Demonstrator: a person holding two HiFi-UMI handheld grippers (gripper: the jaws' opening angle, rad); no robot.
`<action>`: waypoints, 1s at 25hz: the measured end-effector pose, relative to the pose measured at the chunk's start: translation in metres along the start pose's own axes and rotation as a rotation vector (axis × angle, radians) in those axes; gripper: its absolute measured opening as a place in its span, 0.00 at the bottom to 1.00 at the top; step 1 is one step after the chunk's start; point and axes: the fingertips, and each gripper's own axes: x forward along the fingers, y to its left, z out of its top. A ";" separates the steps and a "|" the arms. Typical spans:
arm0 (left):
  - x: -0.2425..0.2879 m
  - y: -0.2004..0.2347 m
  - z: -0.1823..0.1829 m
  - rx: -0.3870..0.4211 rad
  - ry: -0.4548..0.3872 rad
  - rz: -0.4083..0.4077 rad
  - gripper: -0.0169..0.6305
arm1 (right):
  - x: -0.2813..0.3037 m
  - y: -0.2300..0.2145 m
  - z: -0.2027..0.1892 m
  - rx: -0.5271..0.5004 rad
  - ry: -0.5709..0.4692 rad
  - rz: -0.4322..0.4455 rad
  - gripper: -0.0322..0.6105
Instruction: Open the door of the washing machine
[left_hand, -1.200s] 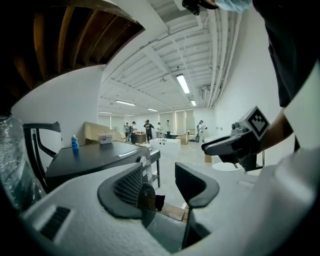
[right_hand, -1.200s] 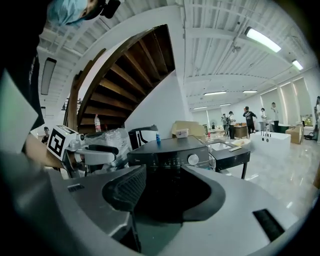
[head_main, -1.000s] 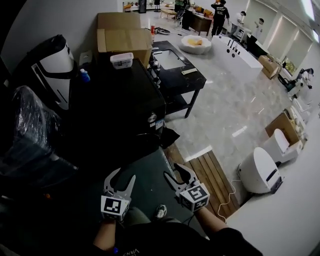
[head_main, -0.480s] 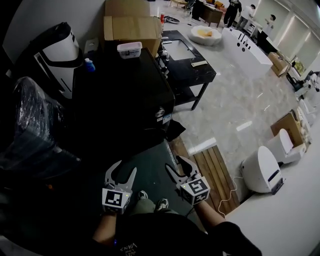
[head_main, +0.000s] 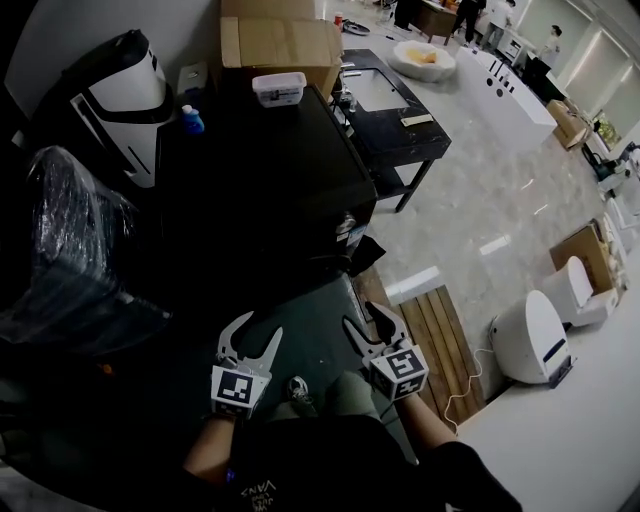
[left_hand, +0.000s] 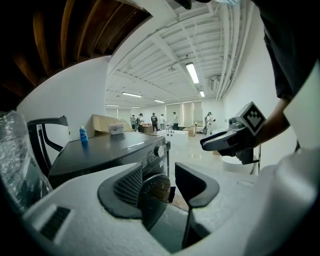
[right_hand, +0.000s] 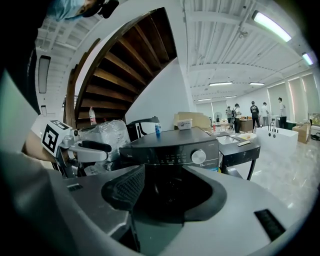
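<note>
Both claws have drawn nearer the washing machine since a second ago. Left claw and right claw hover side by side short of its front, jaws apart and empty, tilted slightly downward. Its round door looks shut, framed between each claw's jaws without touching them.

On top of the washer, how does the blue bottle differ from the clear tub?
The blue bottle is small, upright and blue; the tub is wider, low, rectangular and pale. The bottle stands near the back left corner, the tub further right, by the cardboard box. Both rest on the washing machine.
</note>
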 end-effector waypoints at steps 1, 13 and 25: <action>0.002 0.003 -0.003 0.001 0.008 0.002 0.33 | 0.004 -0.001 0.000 -0.002 0.005 0.002 0.39; 0.059 0.019 -0.006 0.005 0.058 0.118 0.33 | 0.053 -0.050 -0.008 -0.080 0.109 0.149 0.39; 0.124 0.033 -0.051 -0.006 0.149 0.237 0.33 | 0.120 -0.107 -0.043 -0.208 0.223 0.313 0.40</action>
